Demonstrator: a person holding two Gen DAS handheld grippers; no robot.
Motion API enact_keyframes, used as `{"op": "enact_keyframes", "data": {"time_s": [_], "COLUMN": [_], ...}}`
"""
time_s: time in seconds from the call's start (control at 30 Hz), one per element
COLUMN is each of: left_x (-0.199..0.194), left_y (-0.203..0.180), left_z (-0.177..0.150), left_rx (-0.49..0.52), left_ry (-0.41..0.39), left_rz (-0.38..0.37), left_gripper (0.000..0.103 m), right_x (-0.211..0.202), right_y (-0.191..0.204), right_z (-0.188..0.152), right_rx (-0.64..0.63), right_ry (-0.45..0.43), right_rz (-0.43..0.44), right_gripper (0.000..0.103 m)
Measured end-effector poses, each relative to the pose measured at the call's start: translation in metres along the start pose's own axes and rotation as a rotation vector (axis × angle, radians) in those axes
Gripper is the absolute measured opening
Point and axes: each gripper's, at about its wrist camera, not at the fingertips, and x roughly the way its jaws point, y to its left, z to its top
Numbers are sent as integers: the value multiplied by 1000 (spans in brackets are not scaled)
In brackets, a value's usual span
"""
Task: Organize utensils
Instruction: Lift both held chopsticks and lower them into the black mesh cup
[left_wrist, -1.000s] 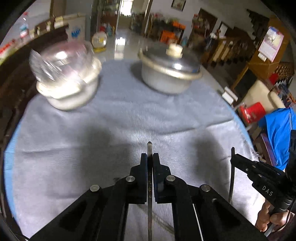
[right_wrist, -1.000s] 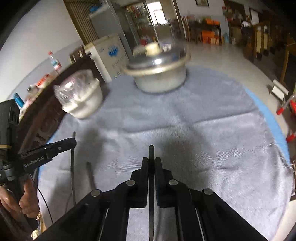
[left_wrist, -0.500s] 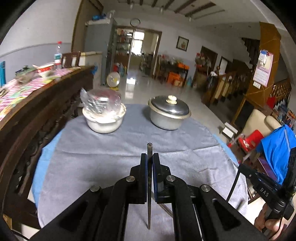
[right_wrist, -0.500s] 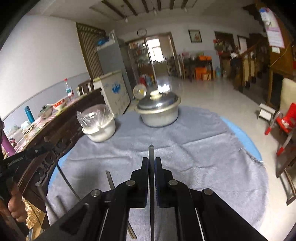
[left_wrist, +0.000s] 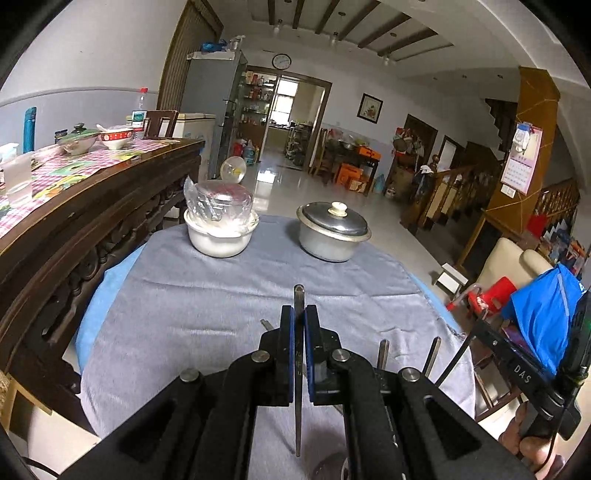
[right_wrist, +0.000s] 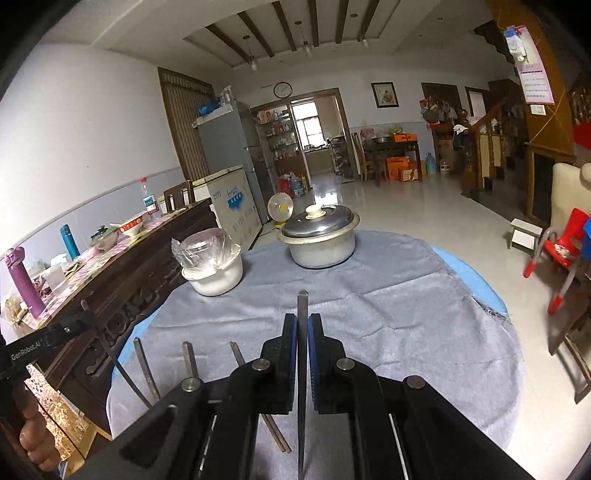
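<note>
The left gripper (left_wrist: 299, 334) has its jaws closed on a thin metal utensil handle (left_wrist: 298, 295); the handle stands upright between the blue pads and its tip rises a little above them. The right gripper (right_wrist: 302, 338) is in the same state — its jaws are clamped on a second utensil handle (right_wrist: 302, 306), also upright, with the pointed tip above the pads.

Below and to the left of the right jaws, 3 more utensil handles (right_wrist: 189, 360) lie on the grey cloth (right_wrist: 406, 314), near each other and pointing away from the camera. In the left wrist view, 2 of these show just to the right of the left jaws (left_wrist: 383, 352), and 1 short end shows just to the left.

Far ahead of both pairs of jaws, at the other edge of the cloth, stand 2 vessels — a white bowl (left_wrist: 219, 240) covered with clear plastic, ahead and to the left, and a metal pot (left_wrist: 332, 236) with a lid and a pale knob, ahead and slightly right. They are apart from each other.

What kind of utensil each gripper holds I cannot tell, because the working ends are hidden under the grippers.
</note>
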Motion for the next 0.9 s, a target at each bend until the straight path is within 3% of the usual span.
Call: {"op": "enact_keyframes", "data": {"time_s": [0.33, 0.9], "left_x": [-3, -26], "left_y": [4, 3], "left_z": [-10, -17], "left_rx": [7, 18], "left_ry": [13, -27], "left_rz": [54, 40], "left_gripper": [5, 5], "right_x": [-13, -38], "right_y": [3, 10], "right_z": [-2, -3], "right_rx": [-14, -64], "right_ry": [-22, -67], "right_rz": [0, -12], "right_gripper": [7, 7]}}
